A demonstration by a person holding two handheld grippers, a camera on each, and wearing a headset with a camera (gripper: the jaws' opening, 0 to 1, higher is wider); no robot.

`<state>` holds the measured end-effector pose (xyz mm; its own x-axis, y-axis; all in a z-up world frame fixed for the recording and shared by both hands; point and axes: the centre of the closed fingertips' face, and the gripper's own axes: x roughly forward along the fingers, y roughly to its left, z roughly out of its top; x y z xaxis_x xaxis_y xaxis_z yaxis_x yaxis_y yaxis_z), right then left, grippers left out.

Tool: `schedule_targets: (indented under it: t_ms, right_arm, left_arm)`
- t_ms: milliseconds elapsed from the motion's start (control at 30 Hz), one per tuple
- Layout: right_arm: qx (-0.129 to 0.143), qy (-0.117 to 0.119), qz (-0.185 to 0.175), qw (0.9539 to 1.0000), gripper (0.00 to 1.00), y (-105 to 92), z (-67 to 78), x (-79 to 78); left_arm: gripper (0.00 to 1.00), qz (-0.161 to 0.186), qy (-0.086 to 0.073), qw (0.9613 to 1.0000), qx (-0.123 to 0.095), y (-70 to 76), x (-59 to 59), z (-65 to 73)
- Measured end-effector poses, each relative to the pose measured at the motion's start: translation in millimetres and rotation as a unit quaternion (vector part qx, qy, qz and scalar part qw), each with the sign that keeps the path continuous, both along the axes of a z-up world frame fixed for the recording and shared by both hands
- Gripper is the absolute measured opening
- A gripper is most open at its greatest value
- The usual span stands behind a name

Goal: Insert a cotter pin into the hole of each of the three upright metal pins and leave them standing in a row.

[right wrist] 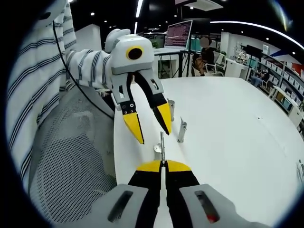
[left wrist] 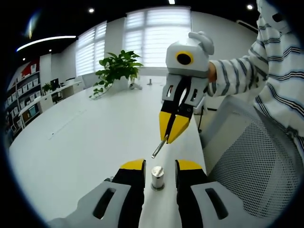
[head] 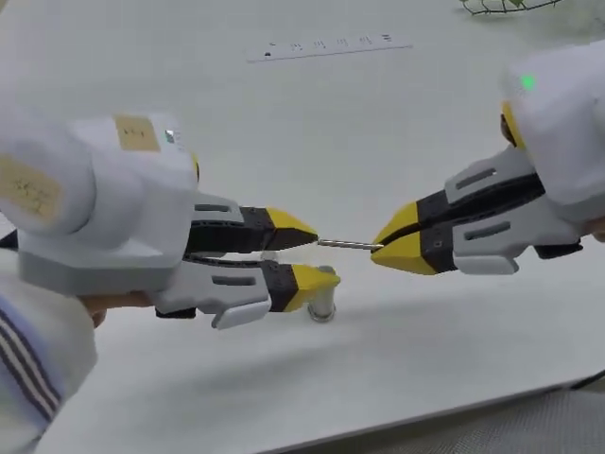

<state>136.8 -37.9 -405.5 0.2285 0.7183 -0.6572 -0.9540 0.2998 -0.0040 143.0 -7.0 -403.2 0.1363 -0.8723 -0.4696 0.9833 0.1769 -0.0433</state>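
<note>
As right tongs (head: pixel 380 250) pinch it, cotter pin (head: pixel 345 244) thin, silvery.

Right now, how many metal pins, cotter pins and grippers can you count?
Metal pins: 3
Cotter pin: 1
Grippers: 2 (left gripper, right gripper)
Total: 6

**Cameras: three close views, one shared spot**

Head view looks down from the near edge onto the table (head: pixel 378 142). Left gripper view faces right, sees right gripper (left wrist: pixel 170 137); right gripper view faces left, sees left gripper (right wrist: pixel 152 135). All share the upright metal pin (head: pixel 322 307).
</note>
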Motion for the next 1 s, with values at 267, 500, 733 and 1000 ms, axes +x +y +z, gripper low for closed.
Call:
schedule_targets:
  t_ms: [267,500,733,1000]
  right_arm:
    - [-0.026,0.009,-0.002,0.9996,0.0,-17.2,-18.7,-1.2]
    - [-0.038,0.022,0.007,0.999,0.0,-18.6,-33.0,-4.1]
    - [-0.036,0.027,0.019,0.9988,0.0,-13.9,-38.6,-2.4]
    - [-0.038,0.029,0.029,0.9985,0.0,-9.4,-41.6,0.6]
  left_arm:
    - [0.23,-0.006,0.004,0.9993,0.037,-7.0,-4.2,-17.7]
    - [0.19,0.015,0.0,0.9985,0.052,-9.5,-1.3,-25.0]
    - [0.16,0.02,-0.012,0.9972,0.071,-6.9,-1.2,-31.5]
    - [0.1,0.026,-0.019,0.9962,0.08,-3.5,2.3,-32.7]
